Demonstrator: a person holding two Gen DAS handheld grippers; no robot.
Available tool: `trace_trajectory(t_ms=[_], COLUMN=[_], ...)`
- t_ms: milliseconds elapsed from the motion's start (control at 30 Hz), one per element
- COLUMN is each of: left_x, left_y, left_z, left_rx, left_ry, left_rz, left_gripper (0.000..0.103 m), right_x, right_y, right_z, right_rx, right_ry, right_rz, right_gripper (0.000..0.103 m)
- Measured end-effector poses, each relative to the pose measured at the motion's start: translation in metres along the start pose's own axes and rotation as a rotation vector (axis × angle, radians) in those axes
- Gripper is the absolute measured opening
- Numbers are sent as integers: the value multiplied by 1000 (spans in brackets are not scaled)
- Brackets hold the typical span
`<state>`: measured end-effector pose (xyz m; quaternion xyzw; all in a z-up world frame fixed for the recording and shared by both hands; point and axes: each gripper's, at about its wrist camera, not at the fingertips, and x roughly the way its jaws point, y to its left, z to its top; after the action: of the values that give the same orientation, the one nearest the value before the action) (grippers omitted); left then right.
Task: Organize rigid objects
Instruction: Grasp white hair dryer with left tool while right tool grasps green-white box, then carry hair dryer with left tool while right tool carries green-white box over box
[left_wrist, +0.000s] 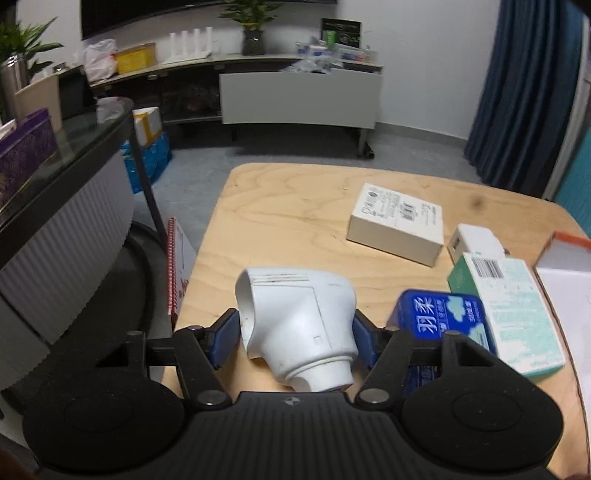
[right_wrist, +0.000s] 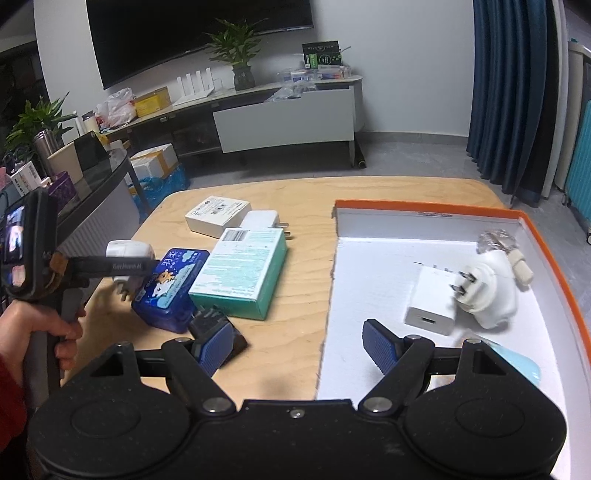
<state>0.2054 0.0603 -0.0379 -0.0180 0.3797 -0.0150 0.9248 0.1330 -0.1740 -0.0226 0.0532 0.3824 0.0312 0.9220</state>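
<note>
The left gripper (left_wrist: 295, 328) has its blue ribbed jaws pinching a smooth white plastic adapter (left_wrist: 299, 325) at the table's (left_wrist: 280, 221) rounded 9 o'clock edge, where bare plywood stays open toward 12 o'clock. At its 3 o'clock sit a glossy blue tin (left_wrist: 439, 317) and a teal carton (left_wrist: 513, 306). The right gripper (right_wrist: 299, 347), jaws spread and empty, straddles the near left wall of the orange-rimmed white tray (right_wrist: 461, 212), which holds a square white charger (right_wrist: 432, 299).
</note>
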Motion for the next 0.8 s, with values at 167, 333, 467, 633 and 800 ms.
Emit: trace_trajectory(t_ms=[167,333,467,633,800], left_x=[-18,-21,-21,-23,-28], left_y=[4,9,11,12,15], left_z=[-5,-13,-14,-15,-13], left_rx=[-22,-39,-43,-51,-66], left_ry=[-13,-14,-18,-23,-43], left_rz=[-23,-60,-84,-89,-97], left_gripper=[51,51,51,51,51], right_x=[24,58,79,95,101], right_y=[19,44,51,53,47], right_z=[21,35,41,43,49], right_rx=[11,3,31,47,92], right_ry=[19,63,95,111,121], right_rz=[48,43,8,-26,-108], right_gripper=[91,91,92,93,102])
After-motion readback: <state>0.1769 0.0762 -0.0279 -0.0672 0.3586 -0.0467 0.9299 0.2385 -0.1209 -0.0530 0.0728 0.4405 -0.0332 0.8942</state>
